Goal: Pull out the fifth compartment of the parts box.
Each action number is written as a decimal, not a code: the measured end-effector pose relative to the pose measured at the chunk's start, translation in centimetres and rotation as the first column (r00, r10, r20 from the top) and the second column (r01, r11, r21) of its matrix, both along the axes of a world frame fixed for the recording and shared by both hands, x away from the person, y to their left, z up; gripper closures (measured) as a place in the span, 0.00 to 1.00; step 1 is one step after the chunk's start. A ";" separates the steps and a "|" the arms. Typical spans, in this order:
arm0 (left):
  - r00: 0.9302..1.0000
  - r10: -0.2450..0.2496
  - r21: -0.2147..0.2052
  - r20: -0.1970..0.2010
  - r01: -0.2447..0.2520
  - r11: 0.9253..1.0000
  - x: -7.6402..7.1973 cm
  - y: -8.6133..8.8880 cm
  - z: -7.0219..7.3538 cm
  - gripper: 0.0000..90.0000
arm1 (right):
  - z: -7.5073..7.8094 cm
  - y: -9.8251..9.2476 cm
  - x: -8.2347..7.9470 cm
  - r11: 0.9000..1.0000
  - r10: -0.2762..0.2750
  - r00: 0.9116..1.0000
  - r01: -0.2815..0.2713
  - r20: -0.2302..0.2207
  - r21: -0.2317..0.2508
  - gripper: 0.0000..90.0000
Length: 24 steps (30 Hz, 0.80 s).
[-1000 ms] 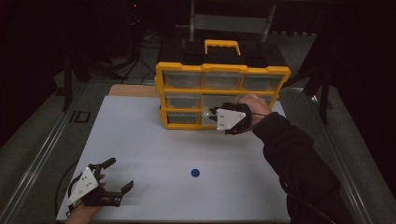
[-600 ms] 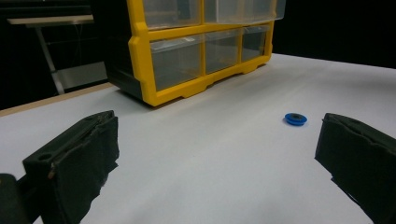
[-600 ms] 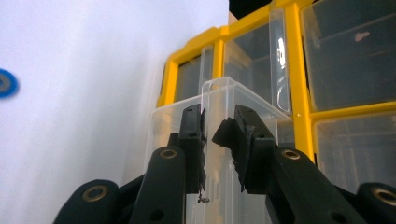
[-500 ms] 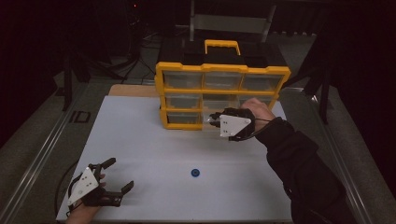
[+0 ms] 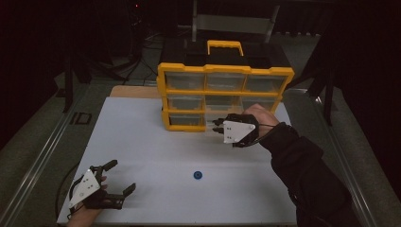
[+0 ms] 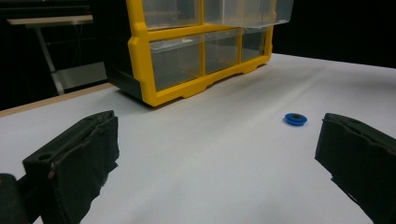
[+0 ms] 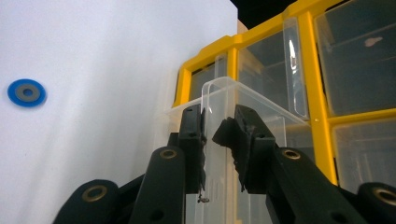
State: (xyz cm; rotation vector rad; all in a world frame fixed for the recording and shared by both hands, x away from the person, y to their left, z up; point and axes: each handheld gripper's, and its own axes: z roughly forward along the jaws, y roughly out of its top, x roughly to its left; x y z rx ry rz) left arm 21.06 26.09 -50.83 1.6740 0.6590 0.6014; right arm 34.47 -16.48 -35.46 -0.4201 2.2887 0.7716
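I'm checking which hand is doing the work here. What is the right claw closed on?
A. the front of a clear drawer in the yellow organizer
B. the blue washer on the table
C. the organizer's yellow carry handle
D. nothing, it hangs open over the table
A: in the right gripper view the right claw pinches the front wall of a clear drawer pulled partway out of the yellow organizer; the blue washer lies apart on the white table.
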 end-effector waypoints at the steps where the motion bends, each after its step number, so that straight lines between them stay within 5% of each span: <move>1: 1.000 0.000 0.000 0.000 0.000 1.000 0.0 0.0 0.0 0.00 | -0.1 0.0 0.0 1.000 -0.002 1.000 0.002 0.001 -0.002 0.82; 24: 1.000 -0.001 -0.001 0.001 0.001 1.000 0.0 0.0 0.0 0.00 | -0.4 0.2 0.1 0.999 -0.014 1.000 0.014 -0.006 -0.029 0.81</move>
